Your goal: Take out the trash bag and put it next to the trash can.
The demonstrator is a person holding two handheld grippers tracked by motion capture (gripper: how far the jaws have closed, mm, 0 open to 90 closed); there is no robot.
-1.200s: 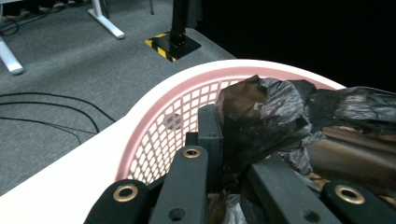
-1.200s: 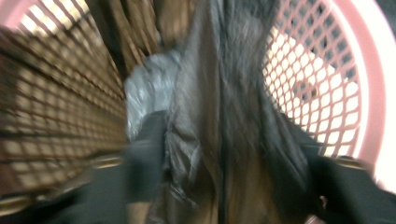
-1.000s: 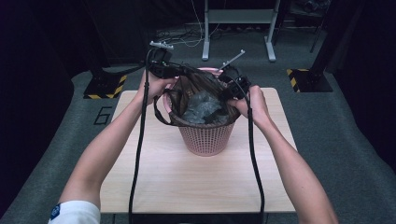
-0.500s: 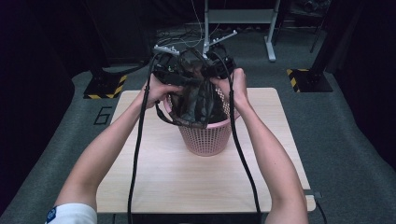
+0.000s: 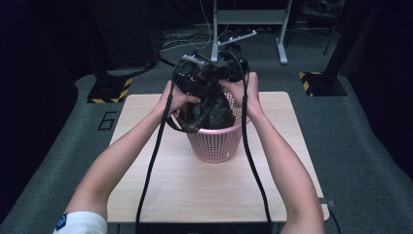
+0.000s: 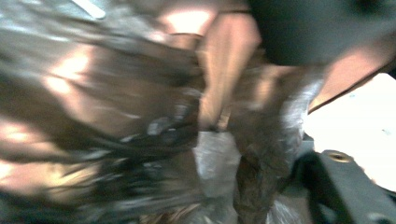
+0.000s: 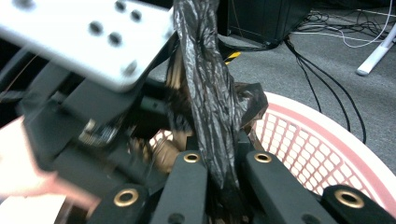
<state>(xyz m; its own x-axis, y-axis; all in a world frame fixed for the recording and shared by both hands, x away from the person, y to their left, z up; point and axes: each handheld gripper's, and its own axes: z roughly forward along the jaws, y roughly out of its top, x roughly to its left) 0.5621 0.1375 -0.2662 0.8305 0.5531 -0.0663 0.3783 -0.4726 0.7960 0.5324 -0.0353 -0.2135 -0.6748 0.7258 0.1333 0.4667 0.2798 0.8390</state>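
Right tool (image 7: 223, 179) pinches my twisted black bag (image 7: 208, 93) above the basket (image 5: 216, 144); left tool (image 5: 187, 78), blurred, closing, grip unclear. Thin, slippery film: grip the twist.

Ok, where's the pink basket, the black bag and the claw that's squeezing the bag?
pink basket (image 5: 216, 144): high view, front of its mesh wall.
black bag (image 7: 208, 93): right gripper view, middle of the twisted strip.
right gripper (image 7: 223, 161): right gripper view, between its jaw tips.
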